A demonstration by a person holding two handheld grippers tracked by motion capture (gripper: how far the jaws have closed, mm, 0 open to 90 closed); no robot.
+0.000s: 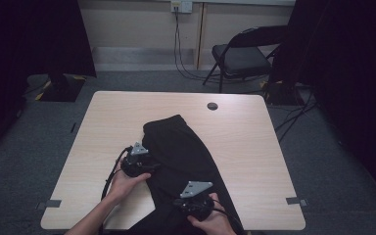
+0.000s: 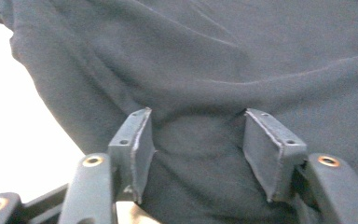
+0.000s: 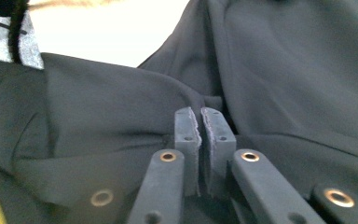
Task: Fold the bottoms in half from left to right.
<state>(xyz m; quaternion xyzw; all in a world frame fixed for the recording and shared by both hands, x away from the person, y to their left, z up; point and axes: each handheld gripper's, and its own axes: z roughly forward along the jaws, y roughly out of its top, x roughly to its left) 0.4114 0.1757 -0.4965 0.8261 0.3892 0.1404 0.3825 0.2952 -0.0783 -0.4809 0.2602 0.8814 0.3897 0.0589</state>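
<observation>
A black garment [image 1: 181, 147] lies crumpled on the light wooden table [image 1: 112, 122], running from the middle to the near edge. My left gripper [image 1: 152, 167] sits at the garment's left edge. In the left gripper view its jaws [image 2: 198, 140] stand apart with a rise of dark cloth [image 2: 196, 84] between them, and the pads do not press on it. My right gripper [image 1: 191, 197] is low over the garment near the front edge. In the right gripper view its pads [image 3: 200, 126] are pinched together on a fold of the cloth [image 3: 121, 112], which puckers toward the tips.
A round cable hole [image 1: 212, 106] is in the table's far side. Tape marks sit at the near left corner [image 1: 53, 203] and near right corner [image 1: 296, 200]. A folding chair [image 1: 242, 56] stands behind the table, with dark curtains on both sides.
</observation>
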